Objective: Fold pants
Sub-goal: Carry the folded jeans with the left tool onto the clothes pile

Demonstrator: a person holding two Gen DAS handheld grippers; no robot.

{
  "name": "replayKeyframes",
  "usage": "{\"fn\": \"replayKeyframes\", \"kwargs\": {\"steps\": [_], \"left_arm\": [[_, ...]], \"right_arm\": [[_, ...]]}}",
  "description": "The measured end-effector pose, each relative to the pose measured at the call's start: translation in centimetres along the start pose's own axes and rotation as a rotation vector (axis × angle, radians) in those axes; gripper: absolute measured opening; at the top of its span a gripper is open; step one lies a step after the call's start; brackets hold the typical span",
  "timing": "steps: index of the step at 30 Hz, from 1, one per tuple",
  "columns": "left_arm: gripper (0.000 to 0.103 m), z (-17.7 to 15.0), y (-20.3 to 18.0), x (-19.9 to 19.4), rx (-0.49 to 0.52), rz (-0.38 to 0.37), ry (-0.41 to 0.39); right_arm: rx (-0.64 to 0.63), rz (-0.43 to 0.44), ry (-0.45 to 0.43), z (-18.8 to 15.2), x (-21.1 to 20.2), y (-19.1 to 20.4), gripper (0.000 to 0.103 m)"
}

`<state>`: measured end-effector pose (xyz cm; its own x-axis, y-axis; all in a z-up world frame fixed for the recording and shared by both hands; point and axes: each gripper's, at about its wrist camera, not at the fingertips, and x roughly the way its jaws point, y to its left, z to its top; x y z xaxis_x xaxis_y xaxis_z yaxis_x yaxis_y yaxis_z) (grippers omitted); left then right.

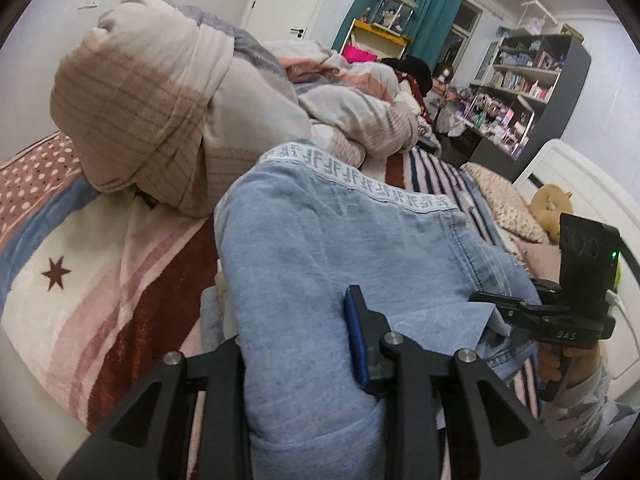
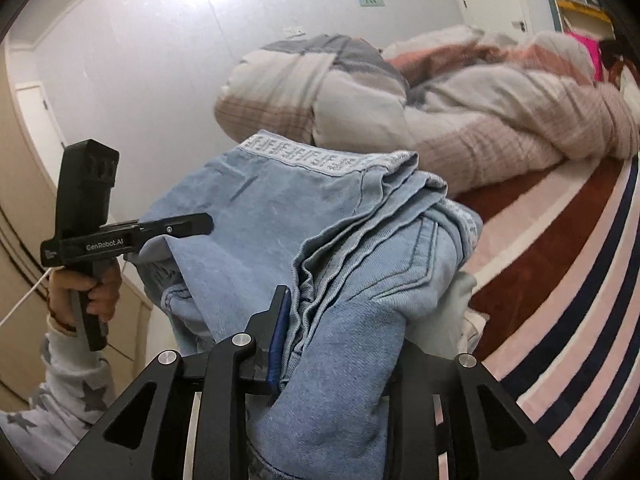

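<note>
The light blue denim pants (image 1: 340, 248) with a white patterned waistband (image 1: 360, 178) are folded into a thick bundle and held up above the striped bed. My left gripper (image 1: 296, 344) is shut on one side of the bundle; its blue pad (image 1: 356, 340) presses the cloth. My right gripper (image 2: 340, 340) is shut on the other side of the pants (image 2: 280, 216), where several denim layers bunch. Each gripper shows in the other's view, the right one (image 1: 492, 300) and the left one (image 2: 204, 220), both clamped on the pants' edge.
A rolled pink and grey duvet (image 1: 160, 100) lies on the bed behind the pants. The bed cover (image 1: 100, 280) is striped with a star. Shelves (image 1: 520, 92) and a teal curtain (image 1: 400, 8) stand at the far side. A pillow (image 1: 504, 200) lies at right.
</note>
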<state>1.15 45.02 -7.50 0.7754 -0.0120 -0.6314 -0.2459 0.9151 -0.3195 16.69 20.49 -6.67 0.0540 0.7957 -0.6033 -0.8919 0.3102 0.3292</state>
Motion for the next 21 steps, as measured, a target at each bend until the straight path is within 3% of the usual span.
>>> {"fn": "replayKeyframes", "kwargs": {"steps": [11,17,19,21], "left_arm": [[0.029,-0.4,0.9,0.4,-0.035,0.006,0.010],[0.049,-0.5,-0.1,-0.9,-0.032,0.088,-0.008],[0.061,-0.8,-0.6,-1.5,-0.023,0.101,-0.018],[0.061,-0.8,-1.2,-1.9,-0.002,0.129,-0.021]], "right_arm": [[-0.020,-0.013,0.027,-0.2,0.3,0.8,0.027],[-0.063,-0.069,0.038,-0.2,-1.0,2.0,0.037],[-0.072,-0.083,0.032,-0.4,-1.7,2.2,0.040],[-0.063,-0.087,0.028,-0.6,-2.2,2.4,0.044]]}}
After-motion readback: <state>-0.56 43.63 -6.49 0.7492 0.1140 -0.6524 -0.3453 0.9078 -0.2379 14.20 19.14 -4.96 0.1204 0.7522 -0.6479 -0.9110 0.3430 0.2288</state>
